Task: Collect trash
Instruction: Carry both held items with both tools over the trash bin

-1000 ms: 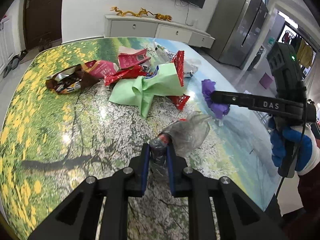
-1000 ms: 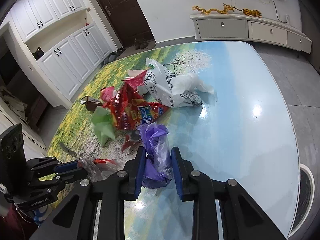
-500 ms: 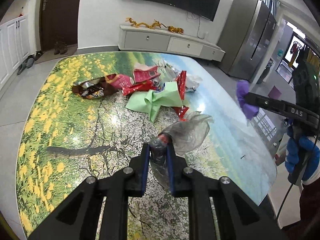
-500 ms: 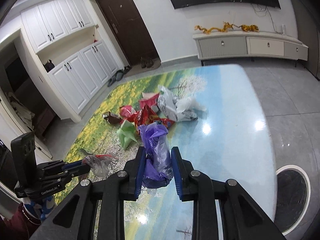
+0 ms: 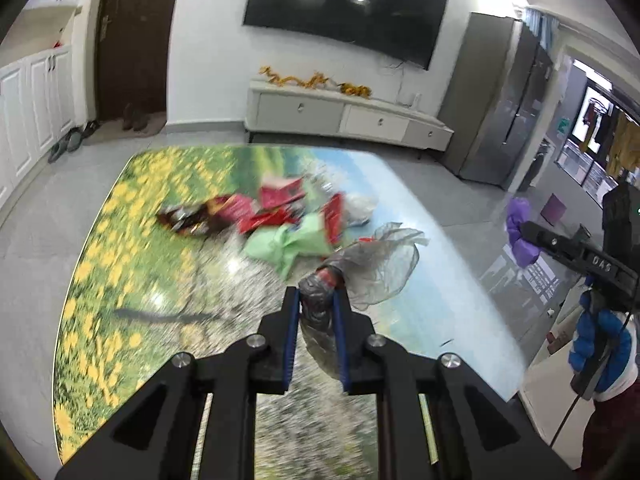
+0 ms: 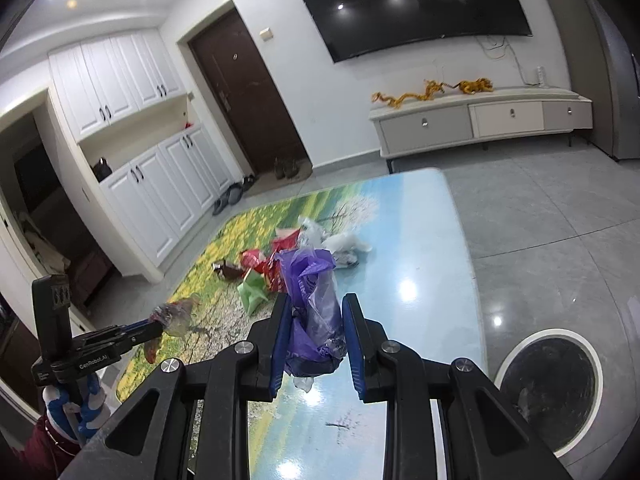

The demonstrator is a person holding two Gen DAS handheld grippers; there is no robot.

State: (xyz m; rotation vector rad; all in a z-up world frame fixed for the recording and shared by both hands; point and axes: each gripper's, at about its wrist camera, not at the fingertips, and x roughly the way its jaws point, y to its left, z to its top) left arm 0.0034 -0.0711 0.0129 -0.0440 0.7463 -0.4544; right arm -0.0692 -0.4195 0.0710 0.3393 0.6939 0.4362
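Both grippers have been lifted clear of the counter (image 6: 436,280). Left gripper (image 5: 316,316) fingers are pinched on one crumpled clear plastic bag (image 5: 376,268); right gripper (image 6: 316,336) fingers on one purple plastic bag (image 6: 312,304). Two pieces are collected; the wrapper pile (image 5: 280,216) is left, uncountable through blur. One round bin (image 6: 552,392) is seen below.

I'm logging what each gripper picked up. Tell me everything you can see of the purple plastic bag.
The crumpled purple plastic bag is thin, glossy and partly translucent. It is pinched between the blue pads of the right gripper, its bunched top above them, a pale scrap hanging below. It is held clear of the table.
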